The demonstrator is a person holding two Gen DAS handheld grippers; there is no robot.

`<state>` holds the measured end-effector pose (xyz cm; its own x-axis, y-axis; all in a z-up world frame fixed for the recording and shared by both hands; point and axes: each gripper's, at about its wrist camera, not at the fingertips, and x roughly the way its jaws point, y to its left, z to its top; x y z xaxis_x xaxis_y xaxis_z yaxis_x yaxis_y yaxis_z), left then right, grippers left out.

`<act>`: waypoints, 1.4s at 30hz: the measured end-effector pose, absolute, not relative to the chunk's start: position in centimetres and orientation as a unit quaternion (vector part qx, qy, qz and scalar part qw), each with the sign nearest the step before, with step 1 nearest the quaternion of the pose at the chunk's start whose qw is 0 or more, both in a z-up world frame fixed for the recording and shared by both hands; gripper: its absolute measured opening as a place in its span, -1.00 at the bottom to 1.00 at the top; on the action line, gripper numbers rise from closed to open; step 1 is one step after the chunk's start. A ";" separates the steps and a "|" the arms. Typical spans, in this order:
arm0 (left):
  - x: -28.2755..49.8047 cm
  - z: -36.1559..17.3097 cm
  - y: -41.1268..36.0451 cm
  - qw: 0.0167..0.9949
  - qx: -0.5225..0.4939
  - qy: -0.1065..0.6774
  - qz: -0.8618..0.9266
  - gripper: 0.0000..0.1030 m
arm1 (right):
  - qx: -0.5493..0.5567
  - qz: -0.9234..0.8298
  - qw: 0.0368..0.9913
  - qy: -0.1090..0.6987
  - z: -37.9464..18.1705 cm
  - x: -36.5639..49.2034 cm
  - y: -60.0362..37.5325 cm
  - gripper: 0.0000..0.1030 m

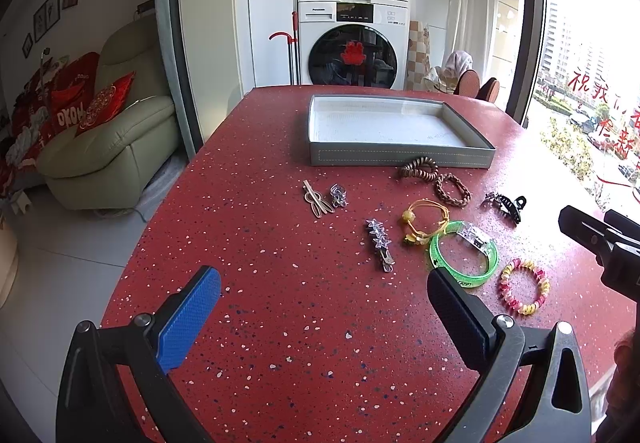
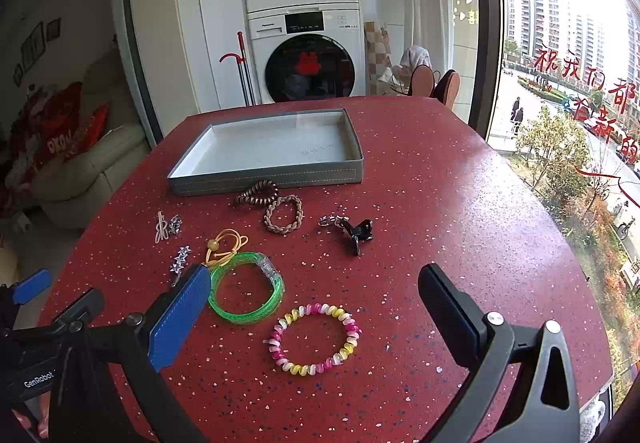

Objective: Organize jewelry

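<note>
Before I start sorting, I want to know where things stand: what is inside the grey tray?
Nothing shows inside the grey tray; its pale floor looks bare in both views. Only the strip of floor right behind its near wall is hidden. The brown spiral hair tie lies outside, against that wall.
</note>
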<state>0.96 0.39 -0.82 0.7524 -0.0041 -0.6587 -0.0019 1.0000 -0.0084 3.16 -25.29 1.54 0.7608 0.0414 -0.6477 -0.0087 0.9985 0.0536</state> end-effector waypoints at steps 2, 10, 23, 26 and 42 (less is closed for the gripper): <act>1.0 -0.8 0.5 0.936 -0.005 0.352 0.000 1.00 | 0.024 0.014 0.938 0.346 1.5 3.2 -25.3 1.00; 0.9 -0.9 0.4 0.935 -0.004 0.354 -0.002 1.00 | 0.024 0.014 0.938 0.346 1.6 3.2 -25.4 1.00; 1.0 -1.2 0.2 0.934 -0.004 0.356 0.000 1.00 | 0.028 0.017 0.937 0.346 1.3 3.2 -25.5 1.00; 1.0 -1.3 0.2 0.934 -0.003 0.357 0.000 1.00 | 0.028 0.017 0.938 0.346 1.3 3.2 -25.5 1.00; 0.9 -1.3 0.2 0.932 -0.003 0.363 0.001 1.00 | 0.031 0.020 0.937 0.347 1.2 3.3 -25.7 1.00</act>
<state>0.93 0.24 -1.31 0.7366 -0.0011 -0.6763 -0.0040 1.0000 -0.0059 3.27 -25.67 1.23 0.7578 0.0592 -0.6498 -0.0163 0.9973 0.0718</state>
